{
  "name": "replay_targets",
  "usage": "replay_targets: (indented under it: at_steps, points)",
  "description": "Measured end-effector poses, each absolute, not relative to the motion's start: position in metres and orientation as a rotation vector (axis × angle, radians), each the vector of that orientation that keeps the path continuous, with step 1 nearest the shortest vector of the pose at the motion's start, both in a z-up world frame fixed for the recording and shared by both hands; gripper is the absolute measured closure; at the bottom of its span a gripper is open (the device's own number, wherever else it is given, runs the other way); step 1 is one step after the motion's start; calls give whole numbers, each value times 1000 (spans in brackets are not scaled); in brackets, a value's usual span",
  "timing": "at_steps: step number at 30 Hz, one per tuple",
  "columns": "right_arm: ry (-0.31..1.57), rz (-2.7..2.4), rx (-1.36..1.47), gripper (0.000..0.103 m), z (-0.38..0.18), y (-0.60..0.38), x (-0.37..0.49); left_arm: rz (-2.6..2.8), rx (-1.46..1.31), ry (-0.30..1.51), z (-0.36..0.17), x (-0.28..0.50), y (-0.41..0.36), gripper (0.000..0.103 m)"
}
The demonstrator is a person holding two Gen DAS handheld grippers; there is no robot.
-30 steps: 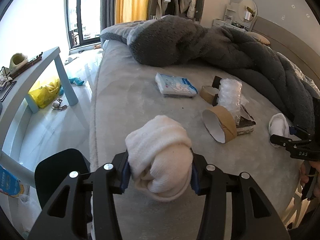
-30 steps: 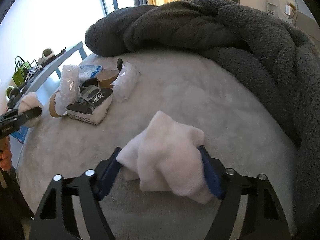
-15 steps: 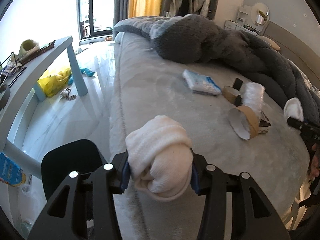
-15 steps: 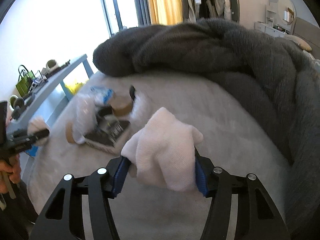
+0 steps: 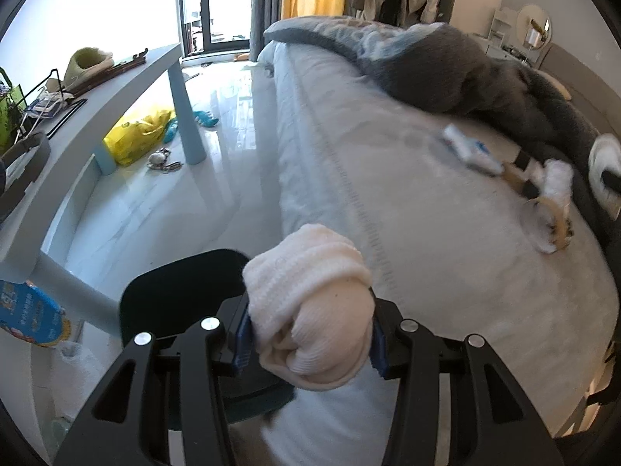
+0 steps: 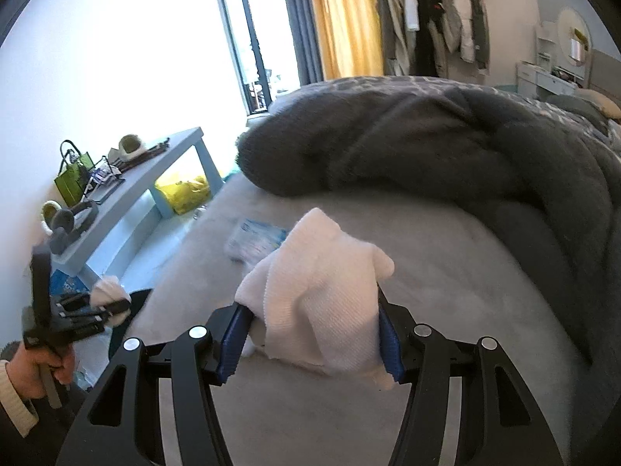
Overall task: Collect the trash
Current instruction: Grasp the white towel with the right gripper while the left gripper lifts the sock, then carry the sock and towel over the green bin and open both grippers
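My left gripper (image 5: 306, 343) is shut on a rolled white sock (image 5: 310, 303) and holds it over the bed's left edge, above a black bin (image 5: 186, 291) on the floor. My right gripper (image 6: 310, 345) is shut on a crumpled white sock (image 6: 318, 291) above the grey bed (image 6: 446, 291). In the right wrist view the left gripper (image 6: 77, 318) with its sock shows at the far left, next to the bin (image 6: 132, 303). A blue-white packet (image 5: 467, 151), cardboard tape rolls (image 5: 551, 217) and plastic wrap (image 5: 557, 178) lie on the bed, blurred.
A dark grey blanket (image 6: 446, 147) is heaped on the far side of the bed. A light blue table (image 5: 116, 89) stands left with clutter on it. A yellow bag (image 5: 137, 136) lies on the shiny floor. A blue package (image 5: 27, 316) is at the lower left.
Both grippers have swung left and risen with their socks. The left one went from over the bed to its edge above the black bin. The bed trash has slid to the right of view.
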State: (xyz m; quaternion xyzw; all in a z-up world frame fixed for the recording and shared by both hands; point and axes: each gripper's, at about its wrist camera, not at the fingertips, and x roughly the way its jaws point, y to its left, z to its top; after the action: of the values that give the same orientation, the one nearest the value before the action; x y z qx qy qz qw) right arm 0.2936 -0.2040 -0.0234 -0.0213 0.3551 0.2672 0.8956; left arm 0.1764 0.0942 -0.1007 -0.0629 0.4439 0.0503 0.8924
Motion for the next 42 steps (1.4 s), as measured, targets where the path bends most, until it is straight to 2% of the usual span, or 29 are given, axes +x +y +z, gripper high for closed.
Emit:
replay_targets:
  at_steps: [9,22,37,42]
  points:
    - [705,652,-71,44,-6,-130,292,140,-152,1040,-134,172,140,53]
    - [733,790,-156,44,-13,-20,281,151,-237,1203,-181,162,195,53]
    - [871,953,-286,44,-63,107,256,135,-370,1301,-217,147,245,51]
    - [927,972,-329,44,-86,135,252,134,-383,1285,-214,143,254,43]
